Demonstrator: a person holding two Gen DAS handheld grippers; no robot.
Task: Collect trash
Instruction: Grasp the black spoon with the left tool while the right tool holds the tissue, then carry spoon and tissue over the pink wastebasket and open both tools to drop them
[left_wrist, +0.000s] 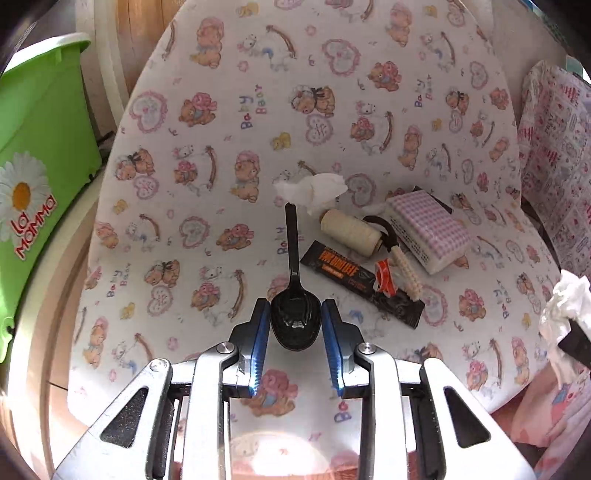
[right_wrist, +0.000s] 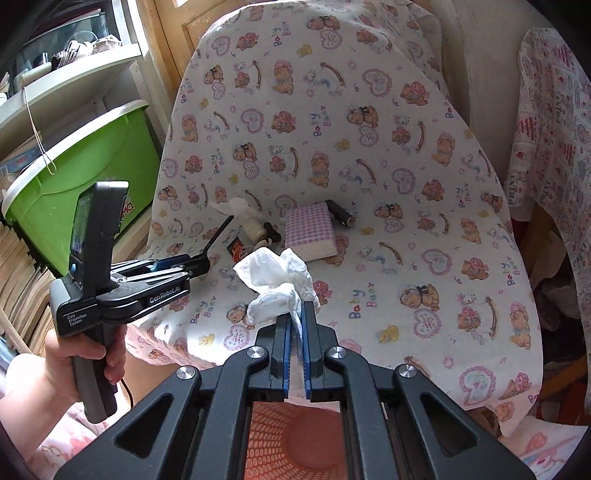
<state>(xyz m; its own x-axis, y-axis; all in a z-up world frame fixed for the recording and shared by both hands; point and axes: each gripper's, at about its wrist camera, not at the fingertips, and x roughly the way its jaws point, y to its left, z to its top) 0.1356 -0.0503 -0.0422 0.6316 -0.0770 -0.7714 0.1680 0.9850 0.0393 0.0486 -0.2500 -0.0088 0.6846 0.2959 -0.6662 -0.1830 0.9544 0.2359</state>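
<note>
Fingers (left_wrist: 255, 332) of the left gripper (left_wrist: 295, 319) pinch a glossy black plastic spoon (left_wrist: 294, 295) by its bowl.
Right gripper (right_wrist: 296, 317) clamps a crumpled white tissue (right_wrist: 275, 284) above the teddy-print cloth (right_wrist: 406, 258); another tissue (left_wrist: 314, 190) touches the spoon's handle tip.

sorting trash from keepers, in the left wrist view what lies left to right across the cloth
green bin → black spoon in the left gripper → thread spool → checked pack → crumpled tissue in the right gripper
</note>
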